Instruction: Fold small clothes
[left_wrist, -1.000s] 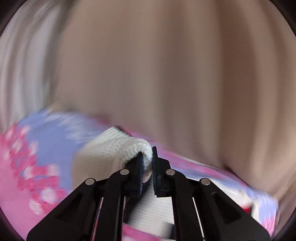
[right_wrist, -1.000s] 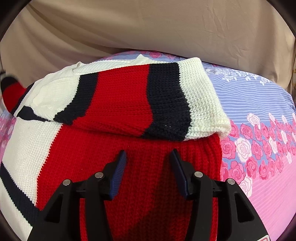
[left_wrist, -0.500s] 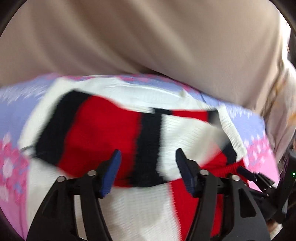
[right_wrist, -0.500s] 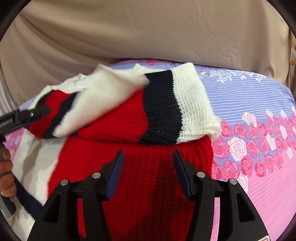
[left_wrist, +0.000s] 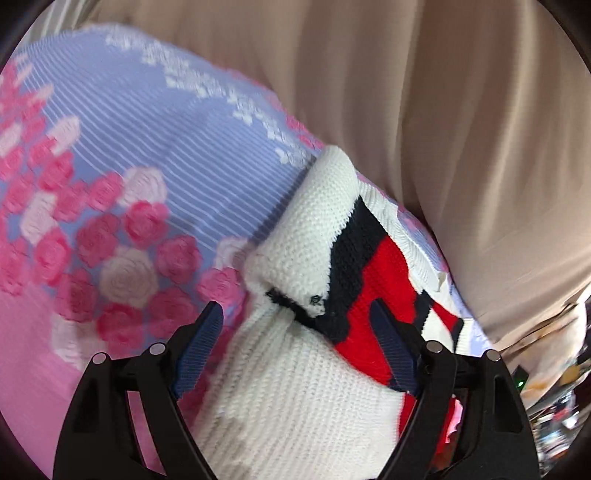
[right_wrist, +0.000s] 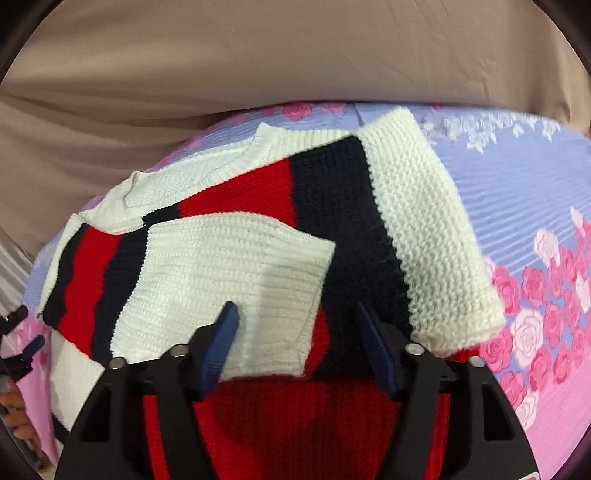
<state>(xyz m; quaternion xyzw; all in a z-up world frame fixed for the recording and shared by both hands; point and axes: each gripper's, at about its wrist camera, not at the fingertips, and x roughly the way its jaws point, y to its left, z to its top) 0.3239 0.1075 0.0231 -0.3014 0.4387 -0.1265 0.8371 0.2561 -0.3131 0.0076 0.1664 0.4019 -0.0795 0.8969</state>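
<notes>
One striped knit sweater (right_wrist: 332, 206) lies on the rose-print bedsheet (right_wrist: 524, 206), both sleeves folded across its body. The right gripper (right_wrist: 297, 332) hovers wide open over the sweater, holding nothing; the left gripper (left_wrist: 295, 332), likewise spread and empty, straddles its edge. A beige curtain (right_wrist: 258, 55) hangs beyond.

The small knitted sweater (right_wrist: 325, 206) is banded in white, navy and red, the quilted bedspread (right_wrist: 524, 177) at right of frame carries pink and white roses on lilac stripes above pink, and the draped backdrop cloth (right_wrist: 258, 55) is plain beige.
</notes>
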